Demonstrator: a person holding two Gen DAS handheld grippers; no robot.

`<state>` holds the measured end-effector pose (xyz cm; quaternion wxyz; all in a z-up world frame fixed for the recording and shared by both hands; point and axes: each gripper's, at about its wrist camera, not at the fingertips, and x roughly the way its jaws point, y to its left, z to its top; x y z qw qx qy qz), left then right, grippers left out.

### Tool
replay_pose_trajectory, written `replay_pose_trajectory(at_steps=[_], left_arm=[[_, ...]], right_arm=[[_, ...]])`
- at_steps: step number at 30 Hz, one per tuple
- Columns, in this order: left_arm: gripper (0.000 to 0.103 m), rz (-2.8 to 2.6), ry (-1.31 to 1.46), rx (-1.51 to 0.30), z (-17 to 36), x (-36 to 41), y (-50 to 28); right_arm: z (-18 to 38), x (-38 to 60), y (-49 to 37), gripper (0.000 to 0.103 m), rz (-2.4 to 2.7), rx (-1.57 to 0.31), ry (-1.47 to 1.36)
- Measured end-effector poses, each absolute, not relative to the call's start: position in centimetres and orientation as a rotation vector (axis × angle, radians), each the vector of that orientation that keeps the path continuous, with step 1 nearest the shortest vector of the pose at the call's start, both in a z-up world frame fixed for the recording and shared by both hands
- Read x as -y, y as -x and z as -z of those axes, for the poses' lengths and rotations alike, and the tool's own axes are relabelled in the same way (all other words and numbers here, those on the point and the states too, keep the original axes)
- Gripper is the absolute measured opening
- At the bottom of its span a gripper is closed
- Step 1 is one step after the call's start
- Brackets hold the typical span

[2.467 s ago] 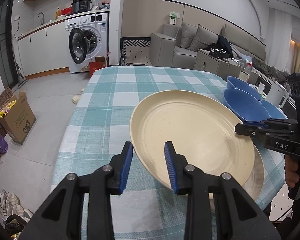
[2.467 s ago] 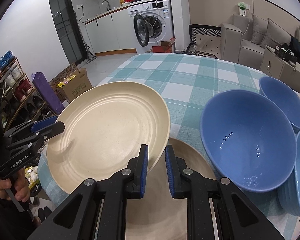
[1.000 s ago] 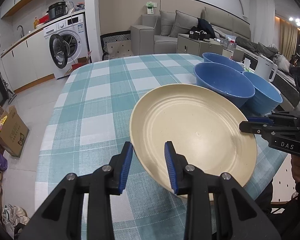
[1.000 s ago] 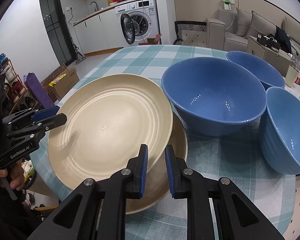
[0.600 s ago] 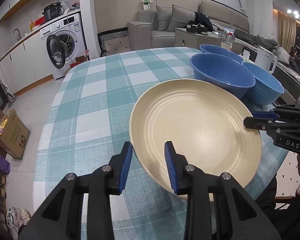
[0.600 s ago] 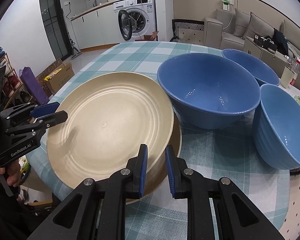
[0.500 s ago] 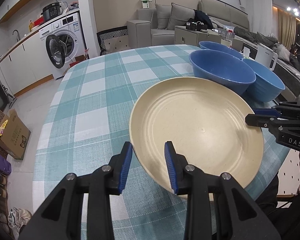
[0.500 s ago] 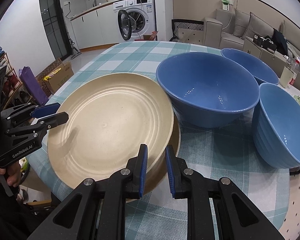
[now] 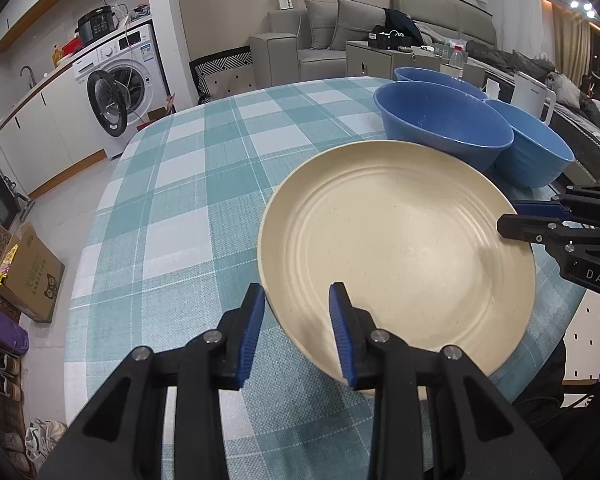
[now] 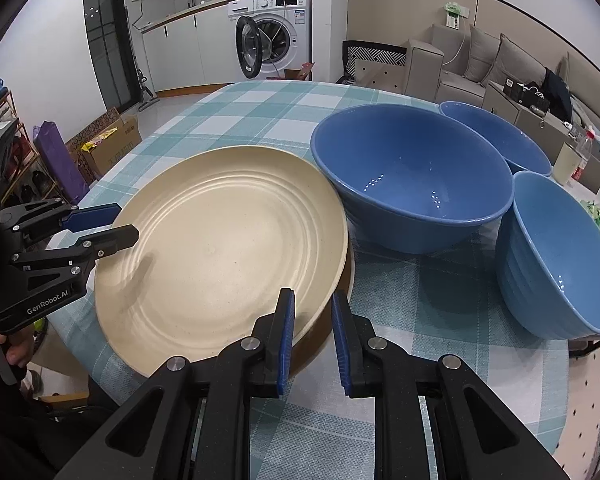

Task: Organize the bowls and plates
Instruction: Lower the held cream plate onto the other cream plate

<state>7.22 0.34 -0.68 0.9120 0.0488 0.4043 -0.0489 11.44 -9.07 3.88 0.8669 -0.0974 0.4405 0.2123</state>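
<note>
My left hand-held gripper (image 10: 96, 226) reads "GenRobot.AI" on its side; my right hand-held gripper (image 9: 516, 218) shows the letters "DAS".

Teal-and-white checked tablecloth (image 9: 188, 184) fills mid frame in both views. White front-load washing machine (image 9: 118, 92), round door open, upper left of left-wrist view; black rice cooker (image 9: 95, 29) on top. Brown cardboard box (image 9: 30, 272) on floor at left edge, purple bag (image 10: 54, 148) near it. Grey fabric sofa w/ cushions (image 9: 324, 36) top centre. White kettle-like jug (image 9: 534, 94) at right, behind the table.
</note>
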Motion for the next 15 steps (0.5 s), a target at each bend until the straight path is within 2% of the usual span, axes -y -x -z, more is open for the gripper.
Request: replay_pose_trajectory(at_steps=[15], left_arm=[[0.031, 0.108, -0.128, -0.849, 1.11, 0.23, -7.14]], right_arm=[[-3.39, 8.72, -11.26, 0.019, -0.422, -0.931, 0.238]])
